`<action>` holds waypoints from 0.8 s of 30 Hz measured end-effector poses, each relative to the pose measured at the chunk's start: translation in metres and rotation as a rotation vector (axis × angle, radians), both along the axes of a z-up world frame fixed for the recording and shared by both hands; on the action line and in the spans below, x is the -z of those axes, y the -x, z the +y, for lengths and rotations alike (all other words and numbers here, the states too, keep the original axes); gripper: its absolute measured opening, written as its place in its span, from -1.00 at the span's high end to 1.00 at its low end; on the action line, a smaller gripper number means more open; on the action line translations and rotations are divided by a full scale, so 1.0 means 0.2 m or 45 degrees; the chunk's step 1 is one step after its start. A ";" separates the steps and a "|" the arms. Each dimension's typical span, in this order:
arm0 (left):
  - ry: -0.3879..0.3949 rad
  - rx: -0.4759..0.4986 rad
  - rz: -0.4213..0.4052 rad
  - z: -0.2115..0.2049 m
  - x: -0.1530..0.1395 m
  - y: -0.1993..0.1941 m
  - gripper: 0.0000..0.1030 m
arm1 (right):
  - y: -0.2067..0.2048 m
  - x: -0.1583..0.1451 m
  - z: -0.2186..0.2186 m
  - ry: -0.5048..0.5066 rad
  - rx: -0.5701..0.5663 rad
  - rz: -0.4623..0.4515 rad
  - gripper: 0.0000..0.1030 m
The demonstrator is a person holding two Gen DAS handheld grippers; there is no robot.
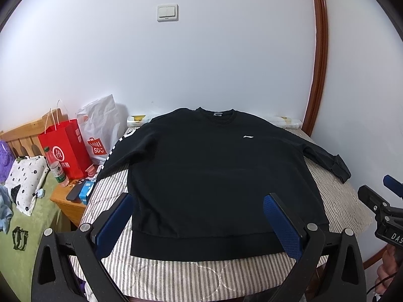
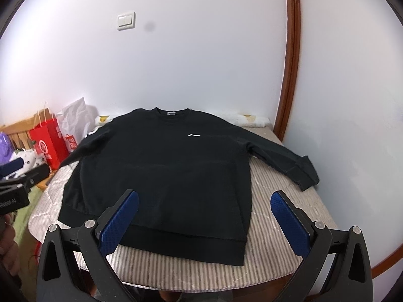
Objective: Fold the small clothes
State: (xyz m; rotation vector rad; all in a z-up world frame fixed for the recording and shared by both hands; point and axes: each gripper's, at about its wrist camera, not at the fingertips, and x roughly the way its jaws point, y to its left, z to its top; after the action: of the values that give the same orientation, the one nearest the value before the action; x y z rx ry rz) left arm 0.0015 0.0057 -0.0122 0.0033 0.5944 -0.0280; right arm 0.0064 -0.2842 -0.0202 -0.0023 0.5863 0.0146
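A black long-sleeved sweatshirt (image 1: 214, 176) lies flat, front up, on a striped padded table (image 1: 176, 271), collar toward the wall, both sleeves spread out. It also shows in the right wrist view (image 2: 163, 176). My left gripper (image 1: 199, 201) is open and empty, hovering above the near hem. My right gripper (image 2: 204, 198) is open and empty, above the hem's right corner. The right gripper shows at the right edge of the left wrist view (image 1: 377, 201). The left gripper's body shows at the left edge of the right wrist view (image 2: 22, 181).
The white wall stands just behind the table, with a brown wooden door frame (image 1: 320, 75) at the right. To the left are a red paper bag (image 1: 65, 151), a white Miniso bag (image 1: 100, 130), a water bottle (image 1: 56, 166) on a wooden stand, and a bed with a green cover (image 1: 25, 226).
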 end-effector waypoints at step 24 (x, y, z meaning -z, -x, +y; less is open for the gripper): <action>0.074 -0.050 0.034 0.13 0.08 -0.07 -1.00 | -0.05 0.07 0.10 0.039 -0.046 0.040 -1.00</action>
State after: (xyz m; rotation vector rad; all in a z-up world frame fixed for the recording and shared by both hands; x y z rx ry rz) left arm 0.0162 0.0311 -0.0284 -0.0654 0.6199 -0.0076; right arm 0.0159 -0.2641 -0.0344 -0.0428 0.6178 0.0408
